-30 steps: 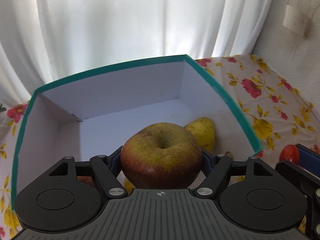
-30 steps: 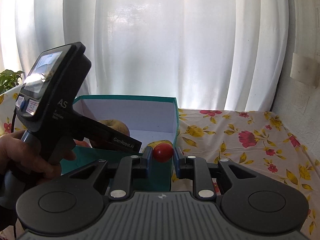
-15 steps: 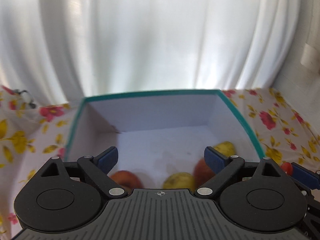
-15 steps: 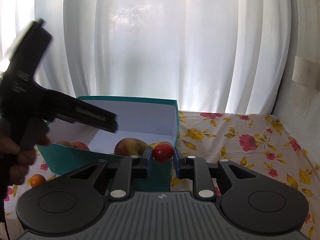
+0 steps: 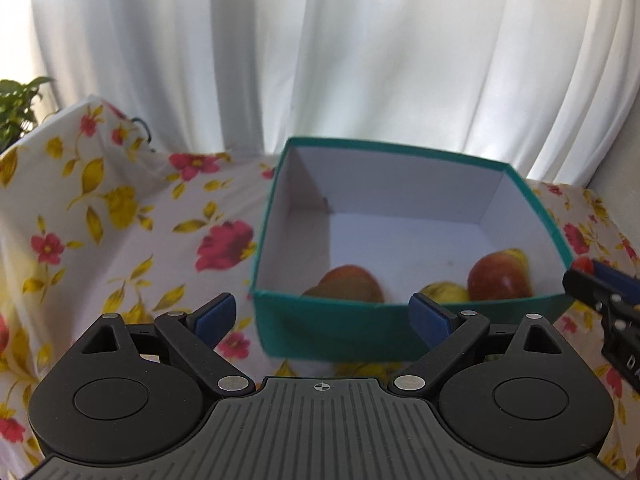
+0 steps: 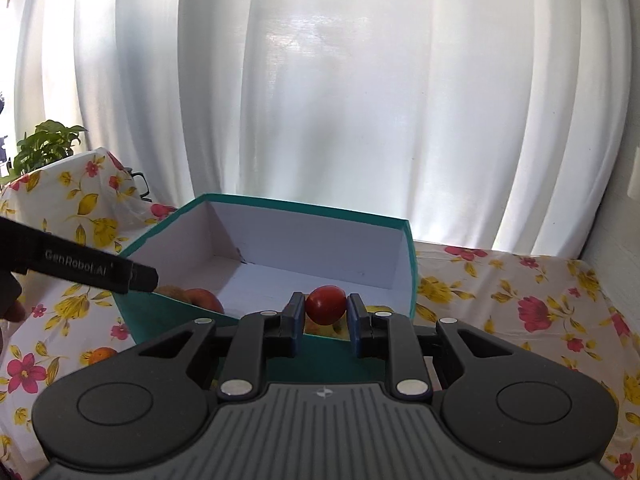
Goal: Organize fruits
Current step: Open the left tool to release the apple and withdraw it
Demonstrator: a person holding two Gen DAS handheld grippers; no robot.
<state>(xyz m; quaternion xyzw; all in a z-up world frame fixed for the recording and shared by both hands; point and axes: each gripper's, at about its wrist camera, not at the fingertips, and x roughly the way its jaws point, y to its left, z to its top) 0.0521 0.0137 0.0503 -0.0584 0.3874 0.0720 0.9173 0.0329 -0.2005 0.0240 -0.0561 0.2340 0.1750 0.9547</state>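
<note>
A teal box (image 5: 336, 328) with a white inside stands on the flowered cloth. It holds a red-green apple (image 5: 500, 280), a yellow pear (image 5: 444, 294) and a reddish fruit (image 5: 348, 284). My left gripper (image 5: 322, 316) is open and empty, in front of the box's near wall. My right gripper (image 6: 325, 314) is shut on a small red tomato (image 6: 326, 304) and holds it above the box's near right edge (image 6: 412, 272). The right gripper's tip with the tomato shows at the right edge of the left wrist view (image 5: 592, 276).
A small orange fruit (image 6: 100, 355) lies on the cloth left of the box. A potted plant (image 6: 44, 146) stands at the far left. White curtains hang behind. The left gripper's body (image 6: 80, 266) crosses the left of the right wrist view.
My left gripper let the apple go into the box, opened, and pulled back and to the left. My right gripper moved closer to the box with the tomato.
</note>
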